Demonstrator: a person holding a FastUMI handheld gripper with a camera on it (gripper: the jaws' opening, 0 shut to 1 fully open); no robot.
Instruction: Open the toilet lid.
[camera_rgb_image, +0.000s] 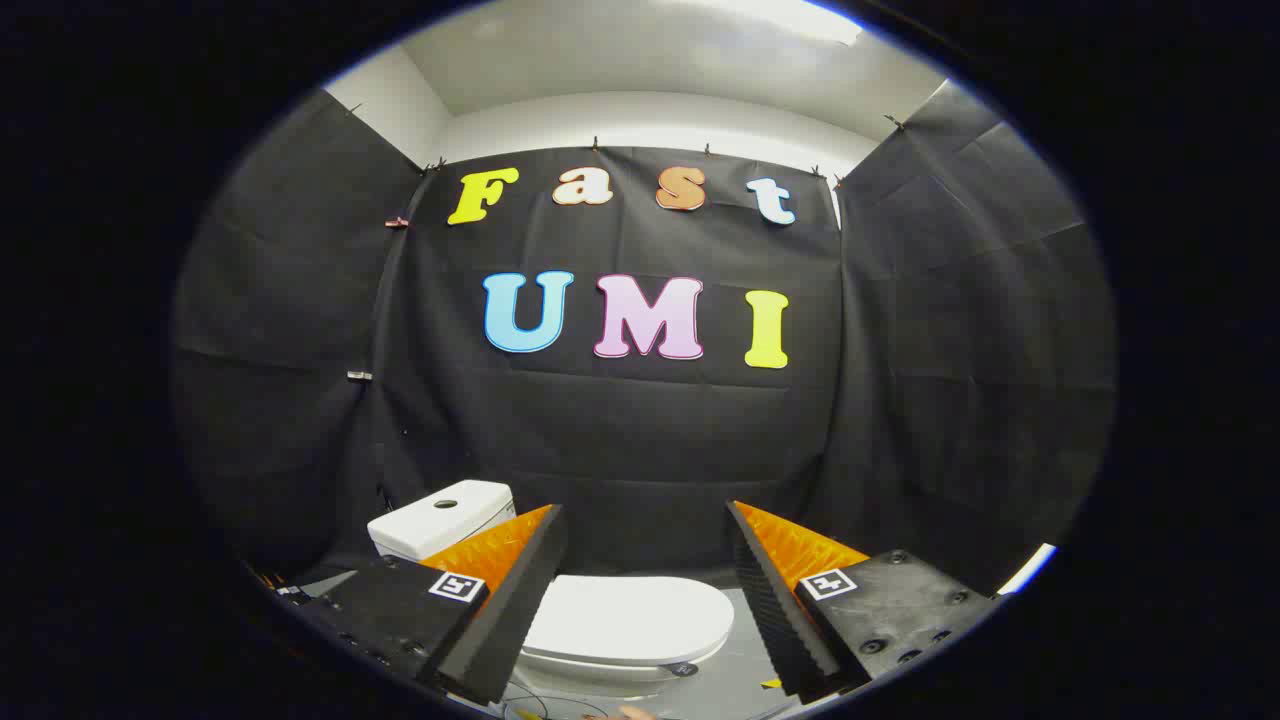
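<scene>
A small white toilet stands low ahead of me on a grey floor. Its lid (628, 620) lies flat and closed over the bowl, seen between and below my two fingers. The white tank (440, 517), with a round button on top, sits behind my left finger. My gripper (645, 530) is open, its orange and black fingers (520, 580) spread wide with nothing between them. It hovers above the lid without touching it.
Black cloth walls close the booth at the back and on both sides. A grey floor (735, 665) shows around the toilet base, with thin cables lying in front of it. A bit of a hand shows at the bottom, below the bowl.
</scene>
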